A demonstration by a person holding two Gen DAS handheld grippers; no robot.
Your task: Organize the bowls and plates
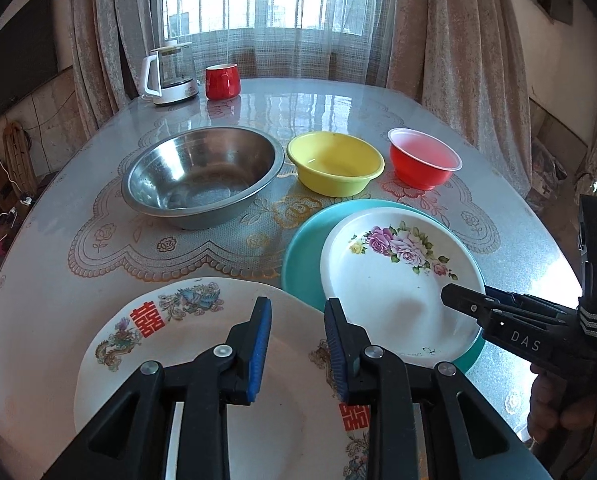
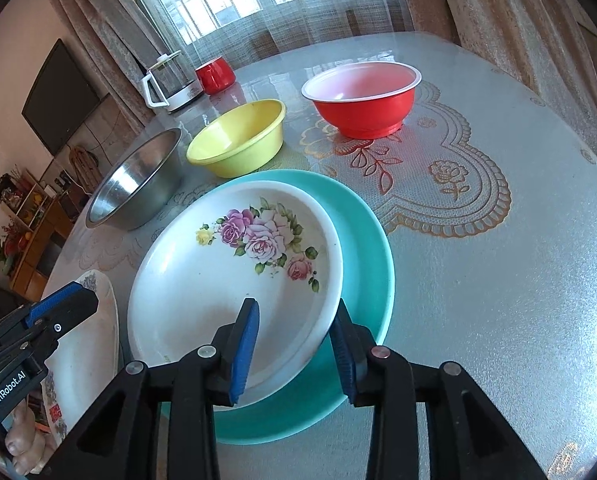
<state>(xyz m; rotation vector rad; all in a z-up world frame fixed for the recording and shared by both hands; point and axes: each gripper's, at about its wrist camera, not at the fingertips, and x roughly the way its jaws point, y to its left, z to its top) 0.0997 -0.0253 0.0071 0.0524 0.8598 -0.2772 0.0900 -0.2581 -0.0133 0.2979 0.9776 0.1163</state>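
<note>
A white rose-pattern plate (image 2: 234, 280) lies on a teal plate (image 2: 362, 240). My right gripper (image 2: 296, 354) is open, its jaws on either side of the white plate's near rim; it also shows in the left wrist view (image 1: 464, 300). My left gripper (image 1: 298, 352) is open above a white plate with red characters (image 1: 170, 344), whose edge shows in the right wrist view (image 2: 98, 320). Behind stand a steel bowl (image 1: 200, 176), a yellow bowl (image 1: 334, 162) and a red bowl (image 1: 424, 162), also in the right wrist view as steel bowl (image 2: 138, 188), yellow bowl (image 2: 238, 136) and red bowl (image 2: 362, 98).
A glass kettle (image 1: 166, 76) and a red cup (image 1: 221, 80) stand at the far edge of the round table (image 1: 46, 264), before curtains. A lace mat (image 2: 450, 184) lies under the bowls. A TV (image 2: 58, 96) and shelves are off to the left.
</note>
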